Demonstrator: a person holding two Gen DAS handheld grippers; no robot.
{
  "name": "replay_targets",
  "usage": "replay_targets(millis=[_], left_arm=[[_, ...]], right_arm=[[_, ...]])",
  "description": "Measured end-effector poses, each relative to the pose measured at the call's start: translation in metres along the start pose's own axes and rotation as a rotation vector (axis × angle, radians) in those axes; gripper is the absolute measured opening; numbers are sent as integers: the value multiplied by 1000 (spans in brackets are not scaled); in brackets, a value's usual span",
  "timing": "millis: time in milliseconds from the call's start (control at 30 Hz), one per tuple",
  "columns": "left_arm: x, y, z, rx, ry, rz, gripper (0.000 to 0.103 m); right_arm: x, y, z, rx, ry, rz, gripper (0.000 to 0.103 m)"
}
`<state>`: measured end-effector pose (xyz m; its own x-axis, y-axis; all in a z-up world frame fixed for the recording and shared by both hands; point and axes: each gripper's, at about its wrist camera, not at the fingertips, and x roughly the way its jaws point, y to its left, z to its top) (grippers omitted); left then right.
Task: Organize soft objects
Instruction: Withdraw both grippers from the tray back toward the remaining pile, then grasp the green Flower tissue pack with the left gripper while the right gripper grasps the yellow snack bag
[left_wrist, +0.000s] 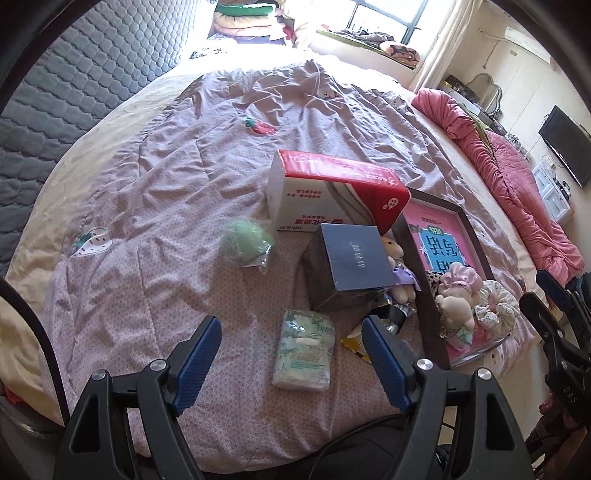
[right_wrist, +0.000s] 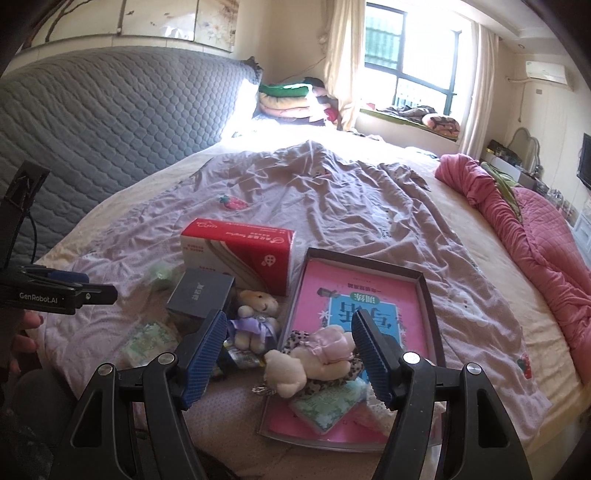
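Bed (left_wrist: 147, 177); both tools gape, empty.

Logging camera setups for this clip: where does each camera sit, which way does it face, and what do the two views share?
Left wrist: sits behind the open left gripper, looking down the bed at the tissue pack; the right gripper shows at its right edge.
Right wrist: sits behind the open right gripper, facing the tray and the pink-dressed plush in it; the left gripper and a hand show at left.
Shared: red box, dark box, tray, plush.
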<state>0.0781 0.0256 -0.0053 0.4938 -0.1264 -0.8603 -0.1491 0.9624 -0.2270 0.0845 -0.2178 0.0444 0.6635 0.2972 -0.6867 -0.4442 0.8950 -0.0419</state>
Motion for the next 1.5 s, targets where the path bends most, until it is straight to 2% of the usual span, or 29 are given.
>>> replay_targets(millis=[133,400,633,967,1133,1500], left_arm=[[10,4,-9,9,27,0,78],[43,-1,-28,48,110,-10,78],[72,-8,-34,82,173,-5,78],[97,-8,-37,86,207,3,78],[103,-5,-38,73,208,-5,78],[104,4,-36,70,201,-26,78]], right_arm=[[12,17,-4,-2,43,58,72],[40,41,-11,117,157,163,72],[63,44,-12,235,262,193,72],[96,38,-22,409,376,189,72],[112,44,-23,439,408,164,72],[150,54,-25,484,478,33,72]])
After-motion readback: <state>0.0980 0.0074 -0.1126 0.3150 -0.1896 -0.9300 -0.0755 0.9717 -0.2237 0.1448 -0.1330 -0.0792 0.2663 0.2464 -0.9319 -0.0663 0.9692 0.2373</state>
